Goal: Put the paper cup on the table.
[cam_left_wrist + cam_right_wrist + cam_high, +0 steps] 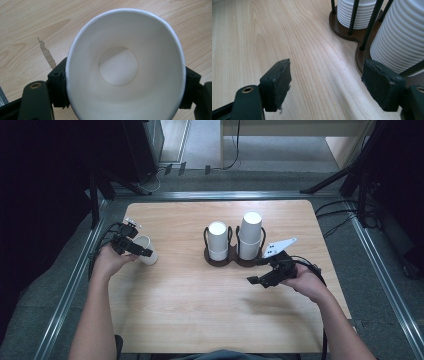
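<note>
Left gripper (pixel 134 248) clamps the cup (pixel 145 250) near the desk's (pixel 190 320) left edge, right gripper (pixel 325 85) gapes empty by the rack (pixel 227 260); keep the squeeze light, lift straight.

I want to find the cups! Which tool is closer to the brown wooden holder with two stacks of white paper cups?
Right. The right tool hovers just beside the brown wooden holder; the left tool is far off at the table's left edge.

cup (pixel 125 67): white paper, empty, round base seen through its open mouth
pose: on its side, mouth toward the table's left edge
place: left part of the table (pixel 200 320), well apart from the cup stacks
</note>
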Demonstrator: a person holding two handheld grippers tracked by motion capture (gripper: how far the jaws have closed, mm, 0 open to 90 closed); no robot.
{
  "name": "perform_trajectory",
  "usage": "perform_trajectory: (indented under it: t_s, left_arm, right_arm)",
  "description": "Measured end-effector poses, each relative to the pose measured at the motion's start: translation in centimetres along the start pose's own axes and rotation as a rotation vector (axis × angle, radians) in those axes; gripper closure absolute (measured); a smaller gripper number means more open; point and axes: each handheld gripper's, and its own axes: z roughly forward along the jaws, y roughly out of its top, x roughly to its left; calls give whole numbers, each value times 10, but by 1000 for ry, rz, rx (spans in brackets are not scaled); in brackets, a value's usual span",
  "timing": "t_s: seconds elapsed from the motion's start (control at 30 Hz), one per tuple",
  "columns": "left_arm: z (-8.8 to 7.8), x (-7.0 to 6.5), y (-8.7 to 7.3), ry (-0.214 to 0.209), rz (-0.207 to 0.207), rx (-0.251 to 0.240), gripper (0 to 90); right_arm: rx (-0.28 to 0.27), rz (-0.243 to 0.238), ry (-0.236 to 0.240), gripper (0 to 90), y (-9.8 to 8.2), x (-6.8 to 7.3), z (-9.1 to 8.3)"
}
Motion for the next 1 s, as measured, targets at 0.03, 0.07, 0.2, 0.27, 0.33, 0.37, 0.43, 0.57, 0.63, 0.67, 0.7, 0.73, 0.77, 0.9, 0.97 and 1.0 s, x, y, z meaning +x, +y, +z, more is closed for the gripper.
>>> perform_trajectory:
  t_s: [0.03,0.07,0.2,0.27,0.33,0.37,0.43,0.57,0.63,0.67,0.7,0.73,0.77,0.9,0.97,1.0]
  left_arm:
    - [0,0,0,-3,2,0,207]
    - [1,-1,0,0,0,-2,201]
    - [4,-2,0,-7,-3,0,180]
    - [5,-2,0,-6,-3,3,154]
    - [6,-3,0,-11,3,2,130]
    - [6,-4,1,-14,0,-1,130]
    - [6,-4,1,-20,-9,-12,125]
    - [4,-4,1,-22,-11,-22,117]
    - [4,-4,1,-28,-20,-29,115]
    - [3,-3,1,-29,-22,-33,114]
    - [2,-3,1,-44,-28,-35,115]
    - [2,-2,0,-59,-29,-37,115]
    - [1,-2,0,-67,-33,-45,115]
    - [0,-1,0,-73,-38,-53,115]
    - [-1,-1,0,-69,-35,-58,114]
    - [-2,-2,0,-69,-41,-61,114]
  right_arm:
    - [0,1,0,240,0,0,0]
    - [0,0,0,240,0,0,0]
    - [-2,-2,-1,240,0,-1,0]
    - [-2,-2,-1,240,0,-1,0]
    - [-2,-1,0,240,0,-1,0]
    - [-2,-2,0,240,0,-1,-1]
    - [-4,-1,1,240,0,-1,-1]
    - [-4,-2,-2,240,0,-1,-1]
    - [-4,-2,-1,240,0,-1,-1]
    - [-5,-3,-1,240,0,-1,-1]
    - [-4,-3,0,240,0,-1,-1]
    - [-3,-4,1,240,0,-1,-1]
    - [-2,-2,2,240,0,-1,-1]
    - [-2,-3,2,240,0,-1,-1]
    - [-1,-3,1,240,0,-1,-1]
    - [-1,-3,1,240,0,0,-1]
